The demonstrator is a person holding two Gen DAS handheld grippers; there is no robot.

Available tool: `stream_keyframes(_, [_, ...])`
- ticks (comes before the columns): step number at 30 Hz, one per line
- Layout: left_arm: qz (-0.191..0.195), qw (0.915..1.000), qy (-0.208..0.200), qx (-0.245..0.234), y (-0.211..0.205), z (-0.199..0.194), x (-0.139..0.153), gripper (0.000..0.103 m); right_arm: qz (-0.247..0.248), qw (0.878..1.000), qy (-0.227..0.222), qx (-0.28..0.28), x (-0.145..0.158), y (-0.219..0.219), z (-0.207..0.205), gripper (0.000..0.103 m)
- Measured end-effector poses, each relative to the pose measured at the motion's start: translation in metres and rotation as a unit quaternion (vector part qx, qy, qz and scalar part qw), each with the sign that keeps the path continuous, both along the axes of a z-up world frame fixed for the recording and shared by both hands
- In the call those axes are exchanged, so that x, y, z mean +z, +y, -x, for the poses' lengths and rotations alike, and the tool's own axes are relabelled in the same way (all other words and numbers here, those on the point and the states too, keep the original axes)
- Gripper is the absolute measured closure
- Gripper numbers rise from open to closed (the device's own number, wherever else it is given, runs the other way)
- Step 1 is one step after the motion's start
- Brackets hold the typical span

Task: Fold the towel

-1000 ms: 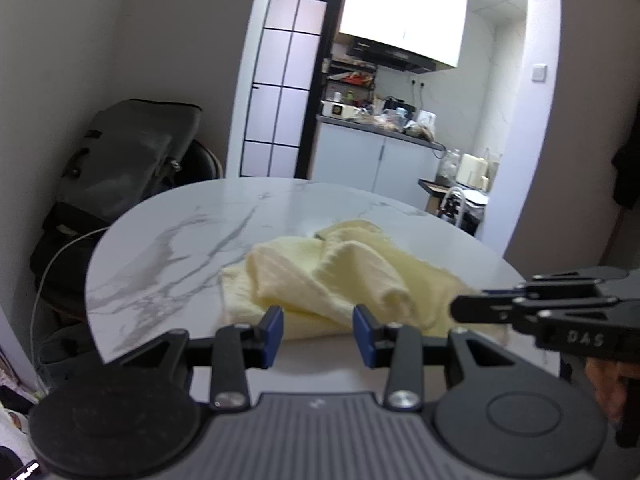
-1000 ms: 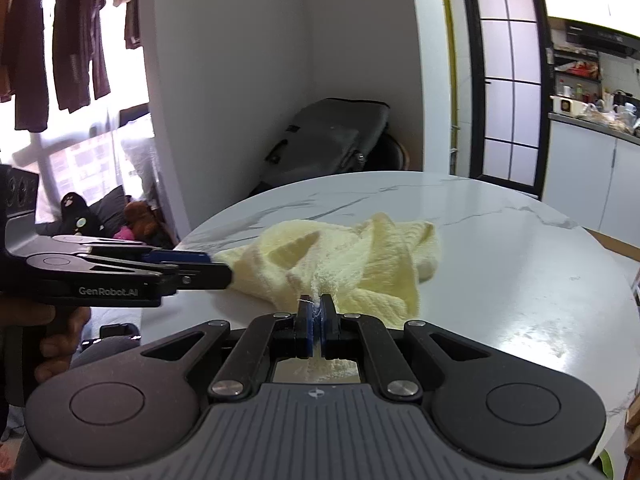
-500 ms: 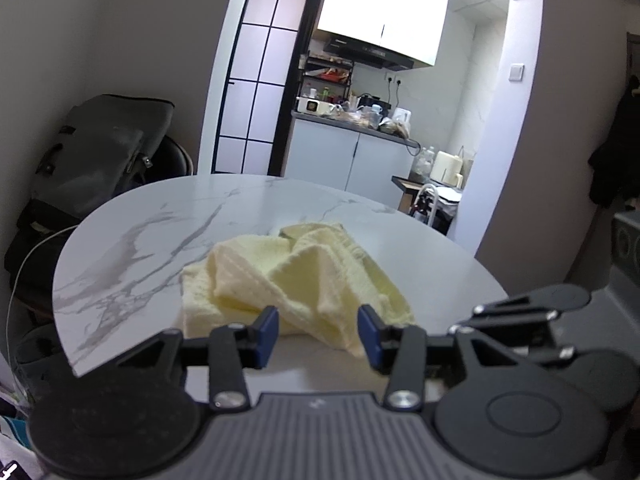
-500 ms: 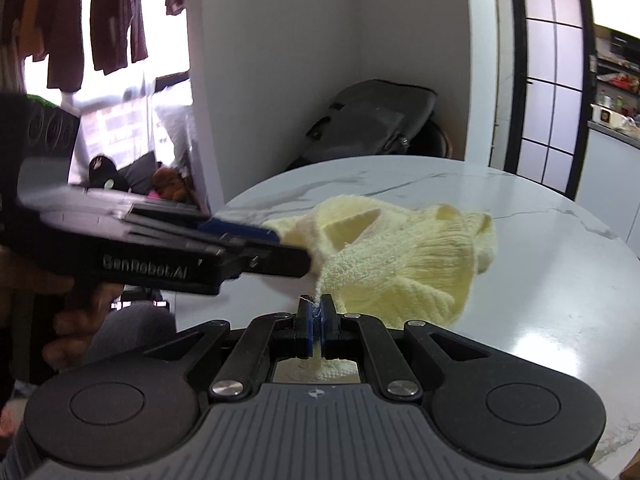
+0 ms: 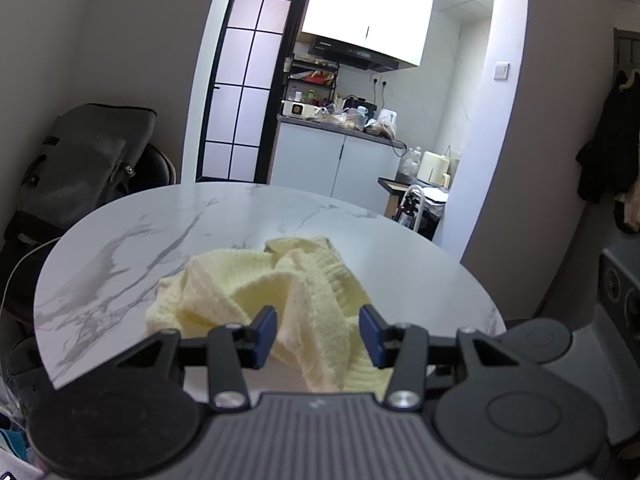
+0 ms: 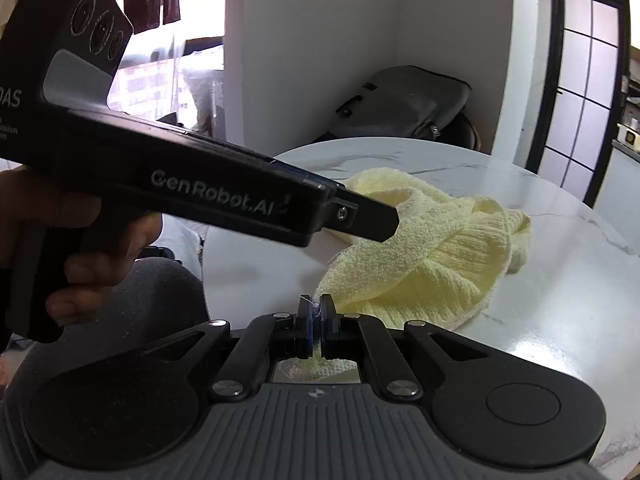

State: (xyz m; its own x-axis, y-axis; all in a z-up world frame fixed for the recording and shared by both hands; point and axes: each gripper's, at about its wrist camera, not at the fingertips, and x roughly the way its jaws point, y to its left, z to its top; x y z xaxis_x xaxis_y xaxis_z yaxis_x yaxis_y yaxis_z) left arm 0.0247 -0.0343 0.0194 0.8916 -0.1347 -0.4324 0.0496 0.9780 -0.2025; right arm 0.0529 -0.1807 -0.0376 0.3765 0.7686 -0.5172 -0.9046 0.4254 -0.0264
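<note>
Right fingers (image 6: 317, 312) clenched on yellow towel (image 6: 432, 256), left fingers (image 5: 318, 334) released, over round marble table (image 5: 160, 240) beside kitchen.

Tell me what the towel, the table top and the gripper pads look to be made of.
Towel: soft yellow cloth, probably cotton terry or waffle knit; nubbly ribbed texture, limp crumpled folds.
Table top: white marble or marble-look slab; grey veins, glossy sheen with glare.
Pads of the left gripper: blue, matte, likely rubber or soft plastic on black hard-plastic fingers; the exact material can't be told.
</note>
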Motion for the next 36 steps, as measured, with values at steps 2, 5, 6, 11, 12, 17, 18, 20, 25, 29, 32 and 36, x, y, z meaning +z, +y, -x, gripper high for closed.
stream_keyframes(2, [-0.003,1.0000,-0.003,-0.006,-0.005,-0.003,0.002,0.054,0.002,1.000,-0.002,0.004,0.000,-0.002,0.001,0.099])
stream_keyframes(5, [-0.012,0.9998,-0.009,-0.015,-0.013,-0.010,0.003,0.053,0.003,1.000,-0.005,0.008,0.000,-0.004,0.003,0.099])
stream_keyframes(6, [-0.016,0.9997,-0.009,-0.017,-0.015,-0.013,0.003,0.052,0.004,1.000,-0.006,0.009,0.000,-0.005,0.004,0.099])
stream_keyframes(11, [-0.033,0.9993,-0.011,-0.010,-0.021,-0.032,0.006,0.050,0.002,1.000,-0.009,0.006,0.001,-0.016,0.005,0.099])
stream_keyframes(12, [-0.035,0.9993,-0.010,-0.008,-0.021,-0.035,0.006,0.050,0.001,1.000,-0.009,0.005,0.001,-0.018,0.005,0.099])
stream_keyframes(17, [-0.034,0.9993,0.007,0.010,-0.020,-0.056,0.003,0.050,-0.009,1.000,-0.006,-0.008,0.003,-0.037,0.002,0.099])
stream_keyframes(18, [-0.034,0.9993,0.011,0.013,-0.020,-0.059,0.003,0.051,-0.011,1.000,-0.007,-0.010,0.003,-0.039,0.002,0.099])
stream_keyframes(20, [-0.033,0.9989,0.023,0.022,-0.020,-0.064,0.002,0.051,-0.018,1.000,-0.009,-0.016,0.004,-0.047,0.003,0.099])
stream_keyframes(25, [-0.029,0.9983,0.039,0.031,-0.018,-0.075,-0.002,0.051,-0.049,0.997,-0.015,-0.051,0.007,-0.068,0.002,0.099])
stream_keyframes(29, [-0.023,0.9977,0.053,0.036,-0.017,-0.084,-0.007,0.051,-0.063,0.996,-0.017,-0.067,0.011,-0.079,-0.005,0.099])
stream_keyframes(32, [-0.019,0.9975,0.058,0.035,-0.017,-0.089,-0.009,0.051,-0.058,0.995,-0.019,-0.078,0.008,-0.082,-0.010,0.099])
stream_keyframes(36, [-0.010,0.9975,0.064,0.029,-0.016,-0.093,-0.011,0.080,-0.060,0.994,-0.018,-0.084,0.010,-0.086,-0.015,0.099])
